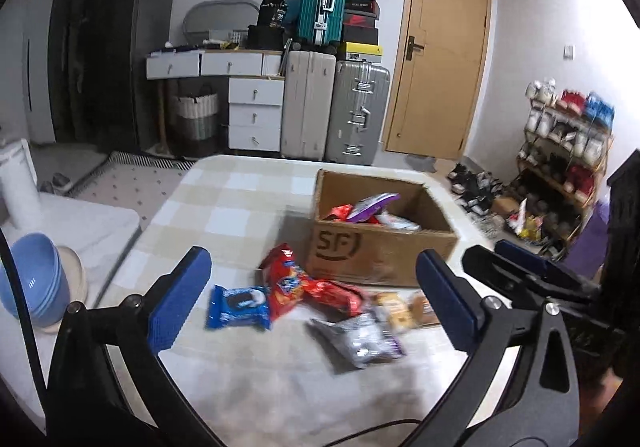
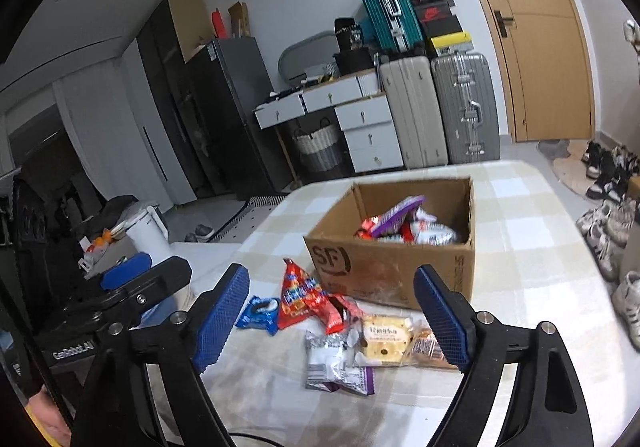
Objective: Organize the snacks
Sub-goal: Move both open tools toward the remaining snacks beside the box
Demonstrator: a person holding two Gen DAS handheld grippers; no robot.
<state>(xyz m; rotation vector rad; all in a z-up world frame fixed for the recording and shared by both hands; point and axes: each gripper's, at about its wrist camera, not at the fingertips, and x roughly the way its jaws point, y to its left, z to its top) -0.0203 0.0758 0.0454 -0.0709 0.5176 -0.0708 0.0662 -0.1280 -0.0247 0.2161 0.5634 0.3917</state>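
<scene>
A cardboard box (image 1: 384, 247) marked SF stands on the checked table and holds several snack packs, a purple one (image 1: 372, 205) on top. In front of it lie a blue cookie pack (image 1: 238, 307), red snack bags (image 1: 288, 283), a silver-purple pack (image 1: 360, 339) and a yellow cracker pack (image 1: 396, 311). My left gripper (image 1: 316, 303) is open and empty above these packs. In the right wrist view the box (image 2: 396, 259), blue pack (image 2: 260, 313), red bags (image 2: 304, 295), silver pack (image 2: 332, 363) and cracker pack (image 2: 386, 339) show. My right gripper (image 2: 340, 321) is open and empty above them.
The checked table (image 1: 224, 207) has its left edge beside a white surface with blue bowls (image 1: 32, 279). Suitcases (image 1: 332, 111), white drawers (image 1: 256, 115) and a door (image 1: 440, 47) stand behind. A shoe rack (image 1: 560, 167) stands at the right. Shoes (image 2: 608, 231) lie on the floor.
</scene>
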